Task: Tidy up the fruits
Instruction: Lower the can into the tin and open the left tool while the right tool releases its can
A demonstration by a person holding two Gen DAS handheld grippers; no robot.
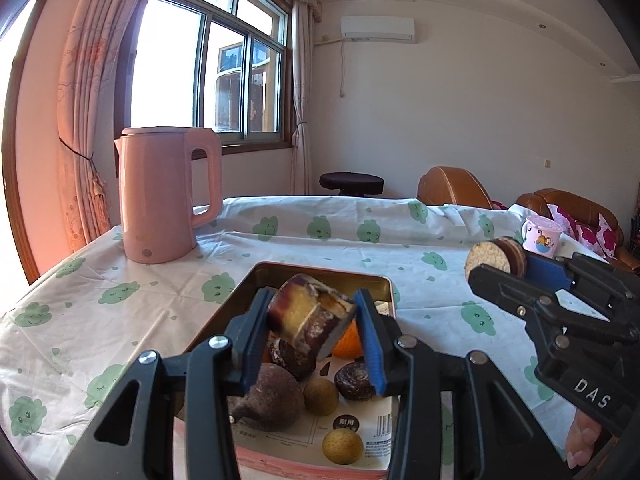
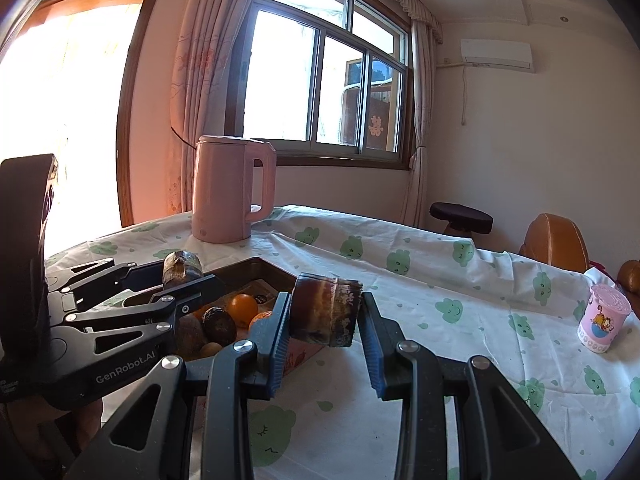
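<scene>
Sugarcane pieces clamped in both grippers above the tray

Left gripper (image 1: 316, 330) squeezes a sugarcane chunk (image 1: 310, 316) at lower centre, over the metal tray (image 1: 320, 274) of oranges (image 1: 348, 340) and brown fruits; right gripper (image 2: 324, 320) pinches a second cane section (image 2: 324, 310) right of the tray, pink kettle (image 1: 168, 192) upper left

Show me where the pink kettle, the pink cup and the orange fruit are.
pink kettle (image 1: 160, 196), left wrist view, on its body.
pink cup (image 2: 602, 320), right wrist view, on its printed side.
orange fruit (image 2: 245, 307), right wrist view, on its top skin.
</scene>
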